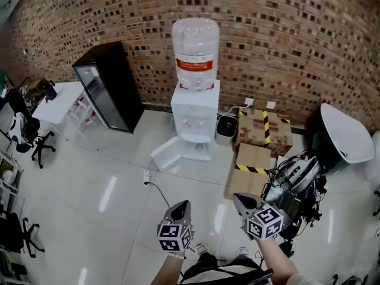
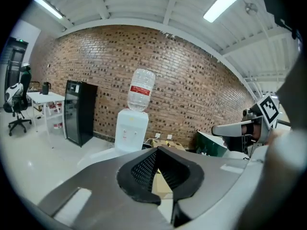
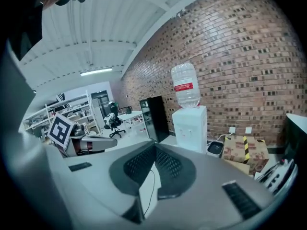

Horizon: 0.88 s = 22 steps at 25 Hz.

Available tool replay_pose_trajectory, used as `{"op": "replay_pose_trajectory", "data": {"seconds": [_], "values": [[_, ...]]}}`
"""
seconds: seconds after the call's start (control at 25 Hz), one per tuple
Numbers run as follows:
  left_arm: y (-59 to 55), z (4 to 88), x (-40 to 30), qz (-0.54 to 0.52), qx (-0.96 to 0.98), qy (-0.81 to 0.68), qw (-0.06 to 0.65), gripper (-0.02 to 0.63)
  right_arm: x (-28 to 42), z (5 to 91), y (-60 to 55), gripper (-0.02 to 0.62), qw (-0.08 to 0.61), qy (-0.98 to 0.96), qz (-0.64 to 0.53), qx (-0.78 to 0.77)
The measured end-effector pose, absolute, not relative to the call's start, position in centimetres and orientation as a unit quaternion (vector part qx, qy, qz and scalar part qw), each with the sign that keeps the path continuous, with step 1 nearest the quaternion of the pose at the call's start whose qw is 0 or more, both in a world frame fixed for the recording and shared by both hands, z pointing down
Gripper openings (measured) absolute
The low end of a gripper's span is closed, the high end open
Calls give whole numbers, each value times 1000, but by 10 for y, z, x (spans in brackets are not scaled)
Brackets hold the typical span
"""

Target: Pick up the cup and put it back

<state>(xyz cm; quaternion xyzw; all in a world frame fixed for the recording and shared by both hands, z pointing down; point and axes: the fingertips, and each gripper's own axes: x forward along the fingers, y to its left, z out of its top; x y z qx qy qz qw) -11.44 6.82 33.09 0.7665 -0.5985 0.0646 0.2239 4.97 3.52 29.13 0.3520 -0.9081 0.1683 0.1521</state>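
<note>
At the far left, a black cabinet [image 1: 110,88] stood against the brick wall. Nearer, the left gripper [image 1: 183,205] was held over the floor [image 1: 107,183], its jaws clenched tip to tip with nothing between them. Beyond it, the water dispenser [image 1: 195,114] stood at the wall, well apart from both tools. The right gripper [image 1: 239,199] was near the left one, its jaws likewise pressed together and empty. Cardboard boxes [image 1: 264,132] lay at the far right.

The cup showed in no view, so its place could not be told. The task seemed not yet begun, as neither tool was near anything to lift. The next move likely called for finding the cup, going to it, and parting one pair of jaws before reaching in.
</note>
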Motion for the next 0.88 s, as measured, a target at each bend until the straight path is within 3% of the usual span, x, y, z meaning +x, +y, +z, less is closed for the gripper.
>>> {"op": "replay_pose_trajectory", "data": {"seconds": [0.44, 0.88], "values": [[105, 286, -11, 37, 775, -595, 210, 5, 102, 271, 75, 12, 133, -924, 153, 324], [135, 286, 37, 33, 757, -617, 213, 5, 149, 264, 98, 12, 130, -932, 151, 304]]}}
